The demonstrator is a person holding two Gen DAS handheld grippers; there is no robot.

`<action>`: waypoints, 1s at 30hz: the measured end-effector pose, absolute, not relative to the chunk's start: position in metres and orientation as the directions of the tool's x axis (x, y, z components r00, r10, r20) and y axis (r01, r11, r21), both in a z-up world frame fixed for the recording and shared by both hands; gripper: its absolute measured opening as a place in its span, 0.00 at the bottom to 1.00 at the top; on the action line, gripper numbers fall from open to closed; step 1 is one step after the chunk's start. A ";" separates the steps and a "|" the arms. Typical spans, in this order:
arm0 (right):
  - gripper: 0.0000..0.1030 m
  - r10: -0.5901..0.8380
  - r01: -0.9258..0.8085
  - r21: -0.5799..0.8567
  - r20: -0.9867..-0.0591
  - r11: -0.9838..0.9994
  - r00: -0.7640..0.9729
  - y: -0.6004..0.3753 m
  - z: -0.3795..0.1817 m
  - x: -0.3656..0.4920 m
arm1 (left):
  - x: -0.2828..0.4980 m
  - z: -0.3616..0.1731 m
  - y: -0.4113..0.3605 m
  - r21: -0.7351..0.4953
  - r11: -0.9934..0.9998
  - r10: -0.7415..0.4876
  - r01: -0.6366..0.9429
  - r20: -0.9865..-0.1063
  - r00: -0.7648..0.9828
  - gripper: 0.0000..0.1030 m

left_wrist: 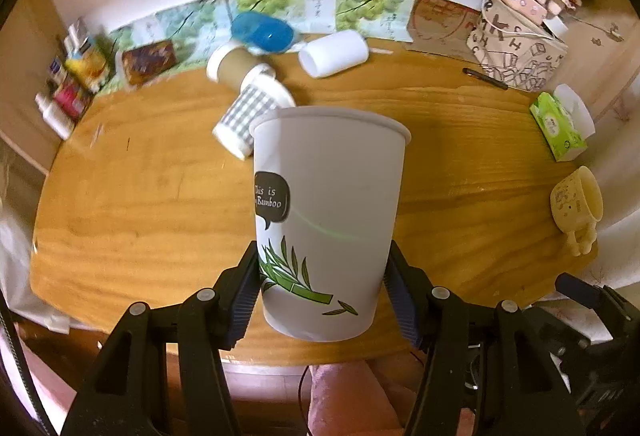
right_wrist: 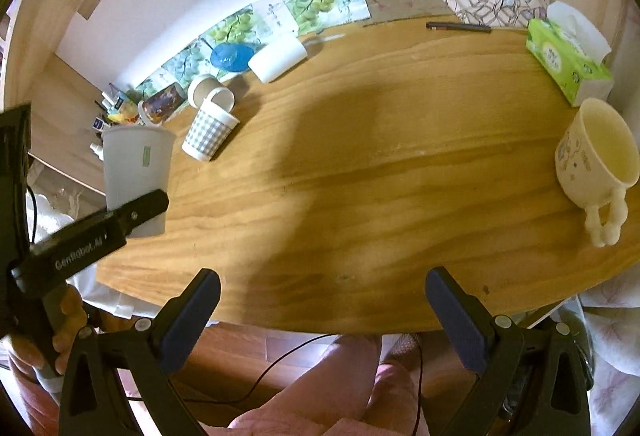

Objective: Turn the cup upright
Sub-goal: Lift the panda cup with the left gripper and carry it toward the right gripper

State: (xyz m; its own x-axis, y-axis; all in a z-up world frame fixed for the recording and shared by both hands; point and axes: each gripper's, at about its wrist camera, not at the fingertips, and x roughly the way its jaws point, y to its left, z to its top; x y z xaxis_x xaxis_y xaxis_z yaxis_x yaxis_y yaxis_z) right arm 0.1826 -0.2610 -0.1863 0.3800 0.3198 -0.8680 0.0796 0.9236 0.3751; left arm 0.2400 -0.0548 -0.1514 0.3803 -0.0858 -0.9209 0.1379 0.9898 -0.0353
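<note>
A wooden table (right_wrist: pixel 380 164) runs back to a white wall lined with grape pictures, with clutter along its far edge. The left gripper (left_wrist: pixel 322 276) pinches the white paper cup (left_wrist: pixel 328 220) between its two fingers, gripping the lower part of the cup's wall; the cup stands upright, rim up, directly ahead of the gripper and held above the near edge of the table. Beyond it, further ahead, a checked cup (left_wrist: pixel 244 116), a brown cup (left_wrist: pixel 232 66) and a white cup (left_wrist: pixel 334 54) lie on their sides. The right gripper (right_wrist: pixel 322 316) hangs over the near table edge with its fingers spread wide, nothing between them; a cream mug (right_wrist: pixel 596 160) stands ahead to its right.
</note>
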 end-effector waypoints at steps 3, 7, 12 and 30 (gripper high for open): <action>1.00 0.320 0.073 0.369 -0.875 0.927 0.363 -0.262 -0.191 0.183 | 0.233 -0.160 -0.047 -0.070 0.992 -0.104 0.104 -0.920 0.377 0.61; 1.00 0.312 0.055 0.349 -0.888 0.936 0.337 -0.261 -0.198 0.185 | 0.227 -0.171 -0.040 -0.098 0.993 -0.116 0.067 -0.915 0.386 0.61; 1.00 0.317 0.040 0.345 -0.898 0.938 0.304 -0.263 -0.204 0.189 | 0.222 -0.188 -0.034 -0.109 0.994 -0.111 0.029 -0.908 0.405 0.61; 1.00 0.312 -0.015 0.317 -0.922 0.948 0.231 -0.264 -0.224 0.201 | 0.222 -0.230 -0.043 -0.107 0.994 -0.103 0.008 -0.931 0.350 0.61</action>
